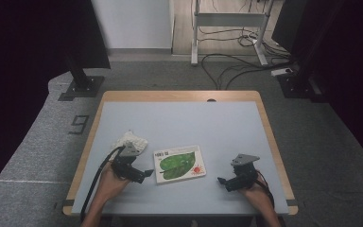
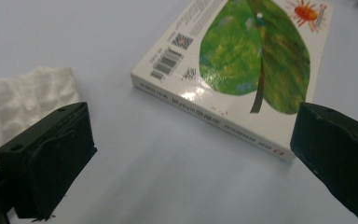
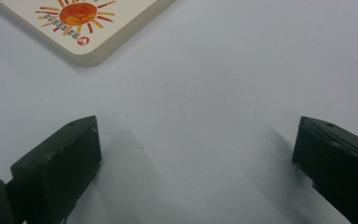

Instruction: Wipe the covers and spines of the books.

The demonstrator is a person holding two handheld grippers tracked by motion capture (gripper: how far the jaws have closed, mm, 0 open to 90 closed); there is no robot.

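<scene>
Cardboard picture book (image 1: 179, 163), green leaf cover: lies flat on the table (image 1: 179, 120) between your two tongs, its spine just ahead of your left tongs (image 2: 186, 154). Likely stiff, light, glossy and slippery; take it by the spine edge or a corner. Left tongs: wide open, empty. Right tongs (image 3: 193, 158): wide open, empty, the book's sun corner ahead of them. White cloth (image 1: 131, 140): just beside your left tongs. Open table lies beyond the book.

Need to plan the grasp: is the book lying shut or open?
Shut: the book lies flat on the table, cover up, page edges stacked.
</scene>
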